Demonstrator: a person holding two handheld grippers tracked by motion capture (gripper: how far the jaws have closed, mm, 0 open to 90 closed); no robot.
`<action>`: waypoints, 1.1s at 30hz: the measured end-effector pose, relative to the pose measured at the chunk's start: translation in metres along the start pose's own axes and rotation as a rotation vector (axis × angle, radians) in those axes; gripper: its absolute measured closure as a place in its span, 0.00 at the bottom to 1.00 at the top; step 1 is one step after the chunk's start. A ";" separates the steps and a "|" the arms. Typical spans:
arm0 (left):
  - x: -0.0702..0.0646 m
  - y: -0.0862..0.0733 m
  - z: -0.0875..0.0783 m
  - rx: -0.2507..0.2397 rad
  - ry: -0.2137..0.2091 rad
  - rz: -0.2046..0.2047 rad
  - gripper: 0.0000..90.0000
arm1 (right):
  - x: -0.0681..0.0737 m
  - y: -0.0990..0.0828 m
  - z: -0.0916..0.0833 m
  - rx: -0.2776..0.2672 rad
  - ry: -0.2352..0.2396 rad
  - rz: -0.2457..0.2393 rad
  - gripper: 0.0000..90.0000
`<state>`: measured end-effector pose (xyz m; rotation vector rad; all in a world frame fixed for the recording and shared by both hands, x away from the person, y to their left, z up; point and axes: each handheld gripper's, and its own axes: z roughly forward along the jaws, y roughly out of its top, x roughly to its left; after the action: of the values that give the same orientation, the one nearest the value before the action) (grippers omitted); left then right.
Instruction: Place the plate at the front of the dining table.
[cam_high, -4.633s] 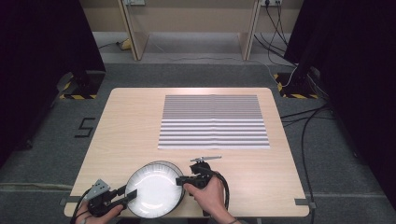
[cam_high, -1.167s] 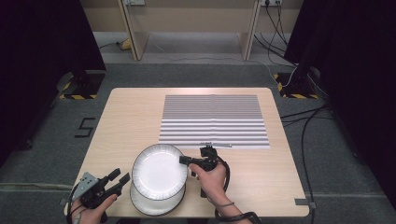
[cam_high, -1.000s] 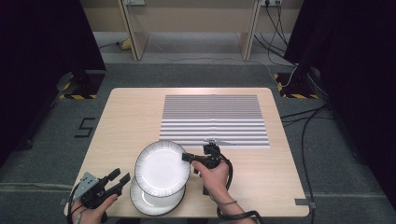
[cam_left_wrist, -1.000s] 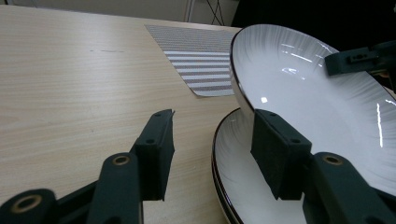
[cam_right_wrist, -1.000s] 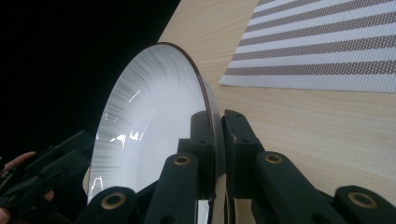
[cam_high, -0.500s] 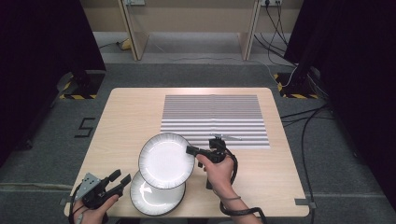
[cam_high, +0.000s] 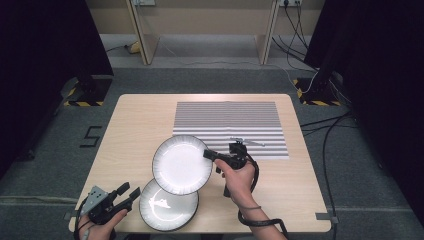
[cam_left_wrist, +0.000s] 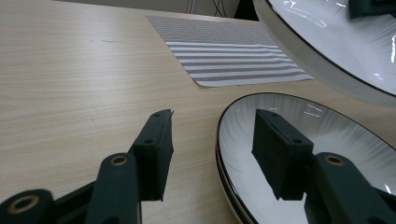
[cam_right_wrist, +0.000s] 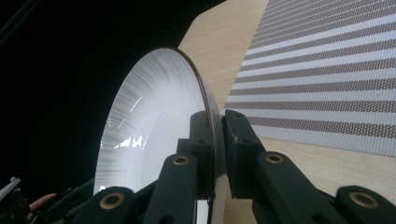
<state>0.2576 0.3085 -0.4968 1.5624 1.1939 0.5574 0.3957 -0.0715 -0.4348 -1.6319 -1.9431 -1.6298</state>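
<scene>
While the right gripper (cam_high: 207, 154) is pinching the rim of the upper plate (cam_high: 181, 164), its jaws are standing nearly together with only the thin edge of the white, dark-rimmed dish between them, and the right gripper view is showing that plate (cam_right_wrist: 154, 135) tilting steeply away from the pads. Just below and to the near side of that claw, a second plate (cam_high: 167, 205) is lying flat on the table (cam_high: 135, 130), and the lifted one is hanging partly over it. Beyond the claw, on the far side, the striped placemat (cam_high: 227, 122) is waiting, and that looks like the place the dish is heading for. The left gripper (cam_high: 125, 192) is holding nothing: its jaws are standing about half open, one finger (cam_left_wrist: 156, 149) over bare wood, the other (cam_left_wrist: 280, 156) over the near edge of the resting plate (cam_left_wrist: 336, 140), neither pressing on it. To do this carry well, the grip on the rim should be staying firm, since so thin a bite could let the plate swing or slip; levelling the dish before it is coming down on the mat would be wise, and keeping it well above the lower plate avoids a clink.
</scene>
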 end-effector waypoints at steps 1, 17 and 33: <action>0.000 0.000 0.000 0.000 0.000 0.000 0.53 | 0.000 0.000 0.000 0.000 0.000 0.000 0.92; 0.000 -0.001 0.000 0.002 -0.001 -0.002 0.53 | 0.001 0.012 -0.007 -0.034 0.001 0.004 0.91; 0.002 -0.001 0.000 -0.002 0.001 -0.004 0.53 | 0.000 0.021 -0.009 -0.051 -0.007 0.002 0.91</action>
<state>0.2576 0.3101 -0.4978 1.5576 1.1969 0.5565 0.4076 -0.0816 -0.4181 -1.6589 -1.9179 -1.6892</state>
